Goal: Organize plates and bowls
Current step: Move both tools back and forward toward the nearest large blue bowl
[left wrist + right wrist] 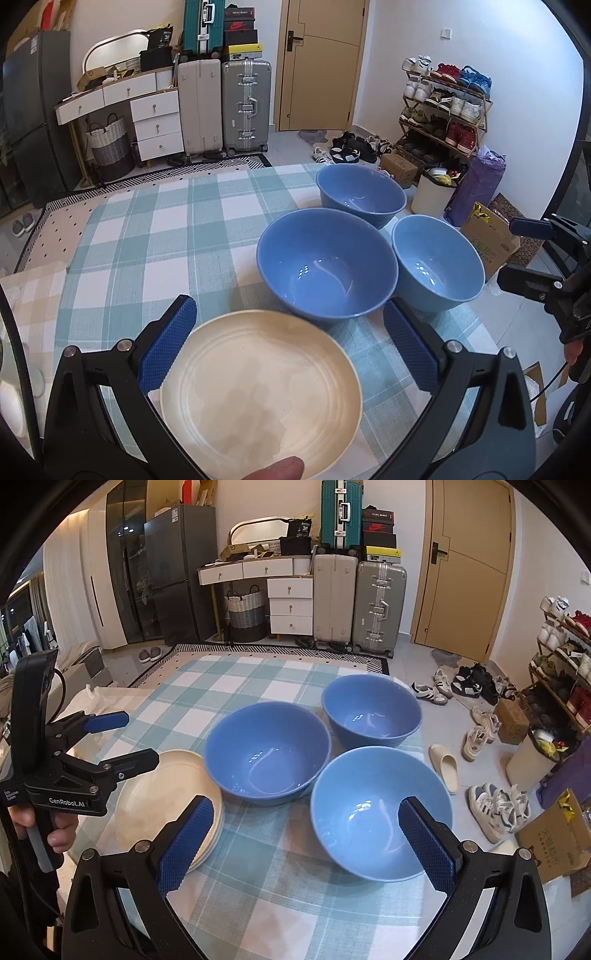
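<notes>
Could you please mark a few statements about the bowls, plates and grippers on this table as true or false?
1. Three blue bowls stand on the cloth. True.
2. The bowls are nested together. False: they stand apart, side by side.
3. The left gripper is open. True.
4. The right gripper is shut on a bowl. False: it is open, holding nothing.
5. The plates are blue. False: they are cream.

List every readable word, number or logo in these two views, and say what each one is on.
"GenRobot.AI": on the left gripper body, right wrist view.
"38": on a black box on the dresser.
Nike swoosh logo: on a shoebox atop the suitcases.
Too small or blurred: fine print beside "GenRobot.AI", printing on the cardboard box, other shoebox labels.
</notes>
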Demonstrator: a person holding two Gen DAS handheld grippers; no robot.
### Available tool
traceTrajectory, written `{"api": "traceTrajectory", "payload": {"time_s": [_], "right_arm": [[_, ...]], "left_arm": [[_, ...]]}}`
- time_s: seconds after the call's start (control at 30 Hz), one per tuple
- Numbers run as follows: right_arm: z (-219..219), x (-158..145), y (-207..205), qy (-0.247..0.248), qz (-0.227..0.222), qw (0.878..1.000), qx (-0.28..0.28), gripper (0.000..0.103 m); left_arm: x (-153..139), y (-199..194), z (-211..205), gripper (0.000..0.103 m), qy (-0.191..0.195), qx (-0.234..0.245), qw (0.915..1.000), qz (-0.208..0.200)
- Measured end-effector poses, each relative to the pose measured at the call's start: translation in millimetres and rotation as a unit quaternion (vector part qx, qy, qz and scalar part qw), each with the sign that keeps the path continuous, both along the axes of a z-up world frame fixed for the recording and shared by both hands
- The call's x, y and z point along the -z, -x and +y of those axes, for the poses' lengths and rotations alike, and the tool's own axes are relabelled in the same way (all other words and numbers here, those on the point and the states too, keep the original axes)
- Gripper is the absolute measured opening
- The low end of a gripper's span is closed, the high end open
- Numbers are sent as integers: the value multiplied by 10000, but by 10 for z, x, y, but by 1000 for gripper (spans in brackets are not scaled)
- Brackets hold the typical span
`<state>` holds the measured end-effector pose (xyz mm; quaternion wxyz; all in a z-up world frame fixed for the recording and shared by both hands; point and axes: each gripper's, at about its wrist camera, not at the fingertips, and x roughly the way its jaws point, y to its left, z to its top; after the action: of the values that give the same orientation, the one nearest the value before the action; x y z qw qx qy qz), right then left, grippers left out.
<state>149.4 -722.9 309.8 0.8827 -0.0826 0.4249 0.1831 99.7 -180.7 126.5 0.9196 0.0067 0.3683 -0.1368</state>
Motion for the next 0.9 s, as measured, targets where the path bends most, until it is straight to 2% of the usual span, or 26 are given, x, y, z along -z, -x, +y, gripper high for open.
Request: {"api": "traceTrajectory", "payload": {"time_s": [0.43,0.9], "right_arm": [[-344,-147,-258,59,-78,9996,254,102],[-591,-289,-652,62,-85,9983,577,102]], "left_arm": [[-239,-312,-371,101,-21,150,9999,-45],[-396,-731,-577,101,-61,168,9998,-41]]}}
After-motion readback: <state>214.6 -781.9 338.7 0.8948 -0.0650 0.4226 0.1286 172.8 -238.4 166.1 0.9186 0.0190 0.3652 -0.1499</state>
